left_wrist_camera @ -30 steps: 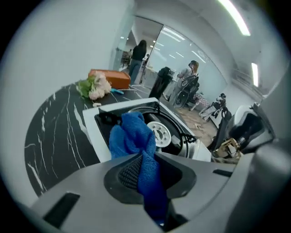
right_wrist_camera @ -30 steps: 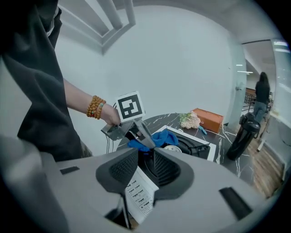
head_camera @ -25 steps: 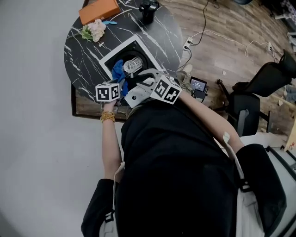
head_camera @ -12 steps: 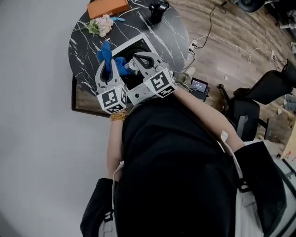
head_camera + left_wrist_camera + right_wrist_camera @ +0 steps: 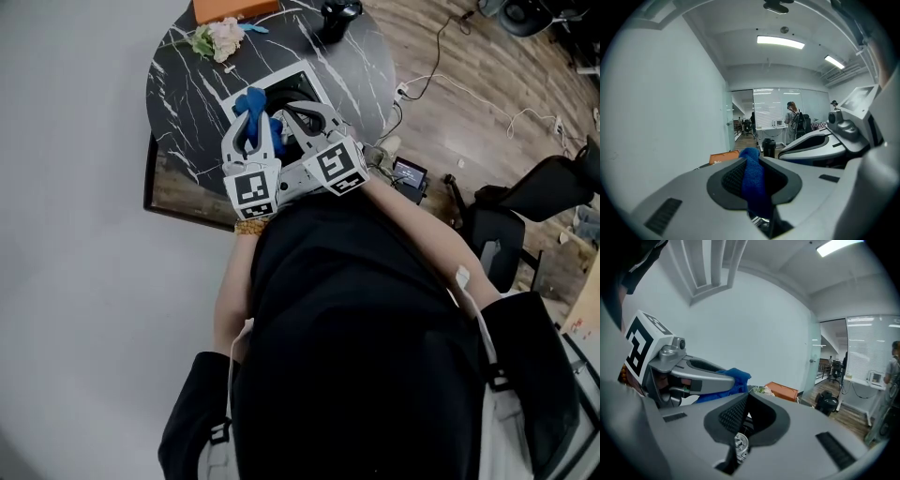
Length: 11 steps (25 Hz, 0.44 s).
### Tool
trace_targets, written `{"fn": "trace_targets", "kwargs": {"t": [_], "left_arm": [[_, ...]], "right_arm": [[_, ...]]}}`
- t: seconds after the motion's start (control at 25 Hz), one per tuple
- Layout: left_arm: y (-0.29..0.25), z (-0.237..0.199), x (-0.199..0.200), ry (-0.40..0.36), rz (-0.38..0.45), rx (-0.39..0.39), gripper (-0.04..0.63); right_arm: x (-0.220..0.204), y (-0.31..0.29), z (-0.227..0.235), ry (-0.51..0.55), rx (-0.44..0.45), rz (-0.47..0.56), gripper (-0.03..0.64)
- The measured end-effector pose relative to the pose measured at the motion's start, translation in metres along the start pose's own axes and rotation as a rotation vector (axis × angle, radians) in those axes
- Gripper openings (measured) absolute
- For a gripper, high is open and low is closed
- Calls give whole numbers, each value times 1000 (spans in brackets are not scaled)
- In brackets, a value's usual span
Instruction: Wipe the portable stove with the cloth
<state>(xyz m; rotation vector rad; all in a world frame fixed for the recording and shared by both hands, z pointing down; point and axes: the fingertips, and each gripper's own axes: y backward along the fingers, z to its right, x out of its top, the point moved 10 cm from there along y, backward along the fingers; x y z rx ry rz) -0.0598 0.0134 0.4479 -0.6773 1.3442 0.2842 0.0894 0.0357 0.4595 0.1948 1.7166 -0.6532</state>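
Head view: left tool [image 5: 249,122] clamping cloth [image 5: 251,97], now raised off stove [image 5: 312,82]; right tool [image 5: 300,112] snapped closed, empty.

Two grippers show, the left gripper [image 5: 251,127] and the right gripper [image 5: 292,117], and with them two marker cubes, the left cube [image 5: 253,190] and the right cube [image 5: 337,165]. There is one blue cloth [image 5: 249,99] at the left gripper's tips, one portable stove [image 5: 302,82] beneath both pairs of tips, and one round marble table [image 5: 187,84] under it all. Beyond the tips lie one bunch of flowers [image 5: 217,39], one orange box [image 5: 234,8] and one black cup [image 5: 339,14], while far ahead of the left gripper stand two people [image 5: 792,117] under two ceiling lights [image 5: 780,42].
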Motion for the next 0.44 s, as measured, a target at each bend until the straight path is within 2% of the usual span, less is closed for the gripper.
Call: {"fn": "trace_targets", "kwargs": {"t": [0.24,0.44], "left_arm": [[-1,0,-3,0,-11,-3,64],[-1,-1,-3,-5,-11,-6,64]], "right_arm": [[-3,2,1,-6,-9,-18,6],[-2,-1,-2,-4,3,10,6]]}}
